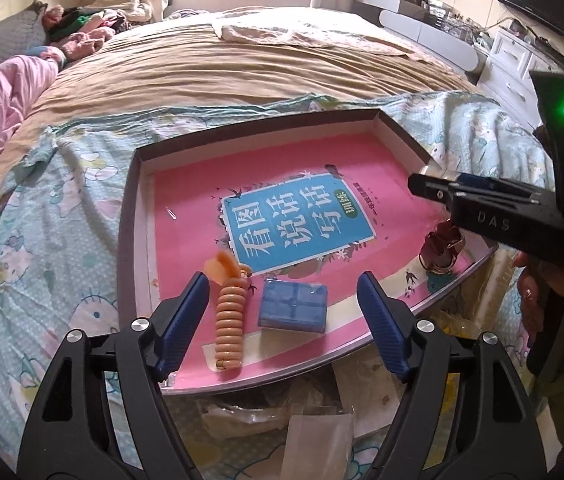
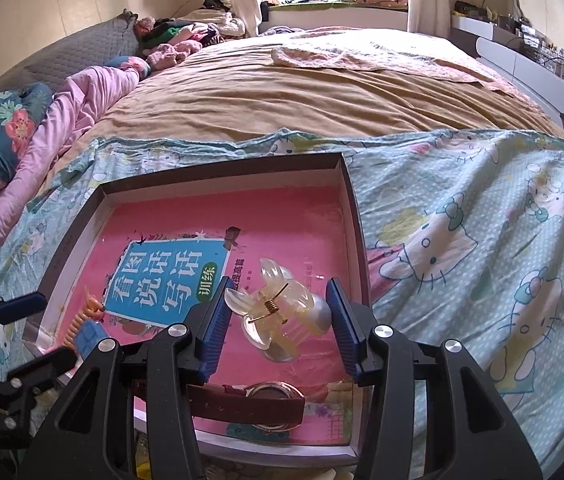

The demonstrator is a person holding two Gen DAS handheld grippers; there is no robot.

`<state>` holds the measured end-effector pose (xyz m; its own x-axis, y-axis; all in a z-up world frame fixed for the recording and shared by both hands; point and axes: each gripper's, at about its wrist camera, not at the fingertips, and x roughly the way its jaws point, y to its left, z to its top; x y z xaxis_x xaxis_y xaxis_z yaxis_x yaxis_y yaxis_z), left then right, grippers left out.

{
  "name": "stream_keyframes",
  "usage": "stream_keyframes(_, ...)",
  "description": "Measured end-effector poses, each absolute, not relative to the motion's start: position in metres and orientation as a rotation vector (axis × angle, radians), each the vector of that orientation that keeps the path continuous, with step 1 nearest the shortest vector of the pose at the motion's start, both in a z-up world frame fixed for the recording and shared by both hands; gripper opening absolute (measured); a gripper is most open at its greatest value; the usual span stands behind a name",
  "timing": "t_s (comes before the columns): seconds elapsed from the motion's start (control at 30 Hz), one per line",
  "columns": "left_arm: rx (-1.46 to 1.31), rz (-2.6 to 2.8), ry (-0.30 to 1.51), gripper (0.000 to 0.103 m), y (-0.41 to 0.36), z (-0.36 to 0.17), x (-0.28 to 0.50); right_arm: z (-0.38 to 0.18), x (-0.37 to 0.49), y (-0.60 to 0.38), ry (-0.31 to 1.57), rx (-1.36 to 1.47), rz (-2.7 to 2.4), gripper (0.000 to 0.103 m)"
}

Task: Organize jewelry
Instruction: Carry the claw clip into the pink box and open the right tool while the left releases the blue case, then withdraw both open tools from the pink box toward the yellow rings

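A shallow brown box lid (image 1: 130,200) lined with a pink booklet lies on the bed. In it, in the left wrist view, lie an orange coiled hair tie (image 1: 229,320) and a small blue box (image 1: 293,305), both between my open left gripper's (image 1: 282,320) fingers. My right gripper (image 2: 280,330) is open above a clear flower-shaped hair claw (image 2: 278,316) that rests in the lid (image 2: 356,216). A watch with a dark red strap (image 2: 258,400) lies just below the claw; it also shows in the left wrist view (image 1: 442,248) under the right gripper (image 1: 434,192).
The lid sits on a Hello Kitty sheet (image 2: 462,248) over a tan bedspread (image 2: 302,92). Clear plastic bags (image 1: 302,412) lie at the near edge. Pink bedding (image 2: 62,120) and clothes pile at the left; white drawers (image 1: 514,64) stand at the right.
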<state>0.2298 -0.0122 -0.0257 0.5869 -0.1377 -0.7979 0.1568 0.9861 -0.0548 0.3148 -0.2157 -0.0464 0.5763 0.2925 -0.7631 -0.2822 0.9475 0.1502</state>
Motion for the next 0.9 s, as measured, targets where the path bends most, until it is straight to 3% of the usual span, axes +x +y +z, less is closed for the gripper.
stream_keyframes(0.33,0.025,-0.163,0.899,0.075,-0.011,-0.012,0.221,-0.024,0.297,-0.223,0.828,0.044,0.327,0.08)
stream_keyframes(0.5,0.035,-0.145,0.88,0.088,-0.011,-0.003,0.216,-0.009,0.283,-0.228,0.784,0.052,0.31,0.096)
stream_keyframes(0.53,0.035,-0.139,0.875,0.092,-0.01,0.0,0.214,-0.005,0.28,-0.23,0.774,0.057,0.305,0.096)
stream_keyframes(0.9,0.012,-0.131,0.836,0.093,-0.004,0.021,0.196,0.023,0.248,-0.234,0.714,0.073,0.315,0.097)
